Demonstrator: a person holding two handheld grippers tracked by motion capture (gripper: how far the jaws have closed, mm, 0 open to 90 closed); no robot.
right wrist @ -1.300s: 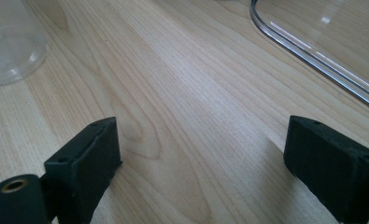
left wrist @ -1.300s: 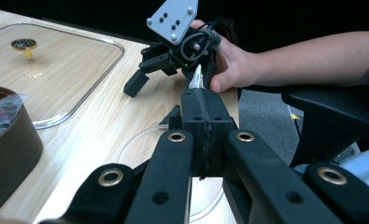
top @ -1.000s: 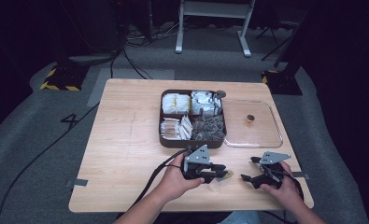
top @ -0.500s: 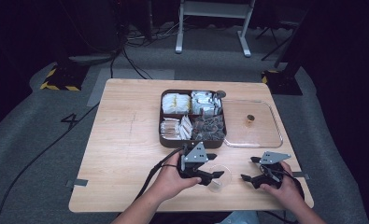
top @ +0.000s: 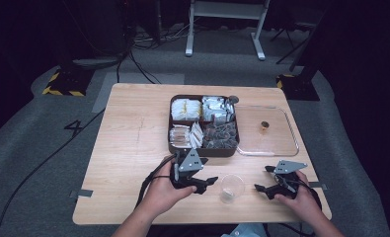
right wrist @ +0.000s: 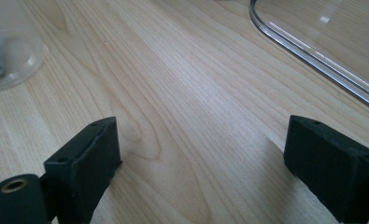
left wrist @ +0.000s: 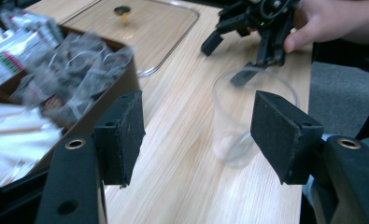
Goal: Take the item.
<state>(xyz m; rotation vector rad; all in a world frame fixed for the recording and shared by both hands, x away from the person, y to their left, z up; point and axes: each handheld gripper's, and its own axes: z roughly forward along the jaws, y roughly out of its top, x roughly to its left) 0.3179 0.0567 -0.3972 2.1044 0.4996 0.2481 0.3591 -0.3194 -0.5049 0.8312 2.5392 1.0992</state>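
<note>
High view: clear cup stands free between 2 open grippers.
High view sets the clear cup (top: 231,187) upright on the table (top: 128,148), just right of the left gripper (top: 208,182) and farther from the right gripper (top: 262,181), so the left is nearer; behind the cup lie the compartment tray (top: 175,147) of sachets and a clear lid (top: 276,143). Left gripper view has the cup (left wrist: 240,116) ahead of the pads (left wrist: 126,135), slightly toward the right pad and apart from both; the jaws have just been opening, with nothing pressed between them, and the tray wall (left wrist: 112,93) stands close on the left. Right gripper view shows the jaws spread over bare wood, holding nothing, the cup (right wrist: 9,46) off to the upper left, the lid's rim (right wrist: 313,51) to the upper right.
</note>
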